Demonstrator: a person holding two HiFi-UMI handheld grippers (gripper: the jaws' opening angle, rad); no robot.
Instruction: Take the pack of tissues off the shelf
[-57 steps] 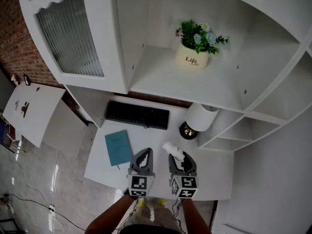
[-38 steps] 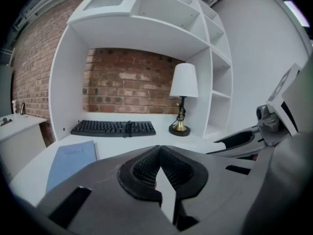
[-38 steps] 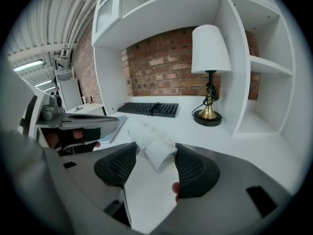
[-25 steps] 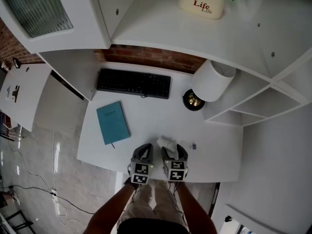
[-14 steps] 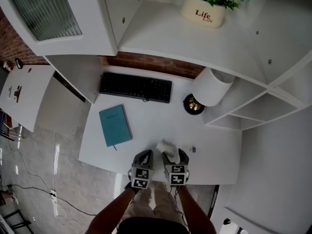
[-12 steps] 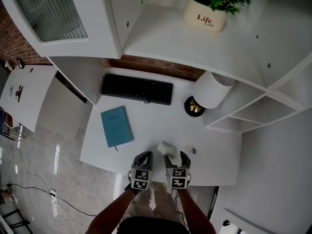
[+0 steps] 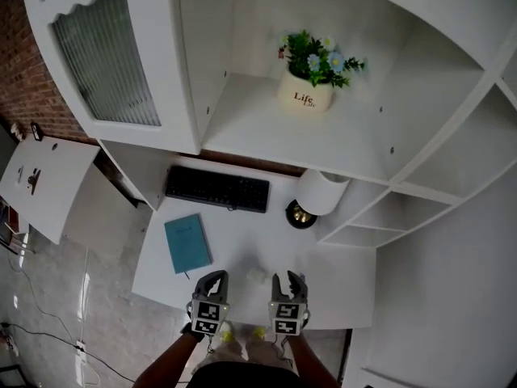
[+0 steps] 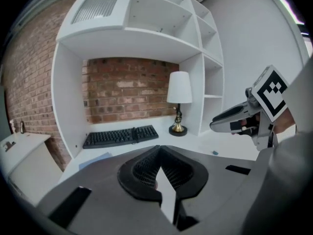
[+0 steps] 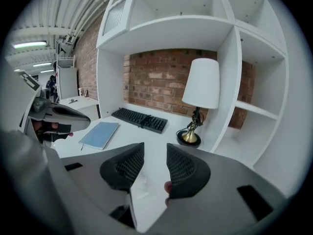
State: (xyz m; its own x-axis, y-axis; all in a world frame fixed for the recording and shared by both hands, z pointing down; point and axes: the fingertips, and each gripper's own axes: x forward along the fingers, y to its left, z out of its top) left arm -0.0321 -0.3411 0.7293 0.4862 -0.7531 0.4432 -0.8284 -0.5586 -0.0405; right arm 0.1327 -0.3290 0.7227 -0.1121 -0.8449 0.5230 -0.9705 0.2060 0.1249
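At the front edge of the white worktop (image 7: pixel 343 293) a person holds two tongs side by side, both raised clear of the surface and pointing toward the brick wall (image 8: pixel 128 89). The left tongs (image 8: pixel 157 150) has its tips drawn together, and nothing is caught between them. The right tongs (image 9: pixel 155 154) stands partly open. Its jaws have just been closing, but they grip nothing, and the pads are clear of each other. Through the gap between them the tissue pack (image 9: pixel 140 186) shows, white and crumpled, lying on the worktop below.

From the head view the pack is only a pale blur on the worktop, just ahead of the two tongs and between them, near the front edge. It is off the shelf (image 7: pixel 307 140) and well apart from it. That shelf sits above the back of the worktop and carries a cream pot (image 7: pixel 305 97) of green leaves and small flowers.

Under the shelf, a black keyboard (image 7: pixel 217 189) lies along the back of the worktop in front of the bricks. To its right stands a lamp (image 7: pixel 319 192) with a white shade and a brass foot. A blue book (image 7: pixel 187 243) lies flat to the left of the pack, apart from it, between the keyboard and the front edge. A cabinet door (image 7: pixel 105 55) with ribbed glass hangs at the upper left. Bare forearms reach in from the bottom edge behind both tongs.
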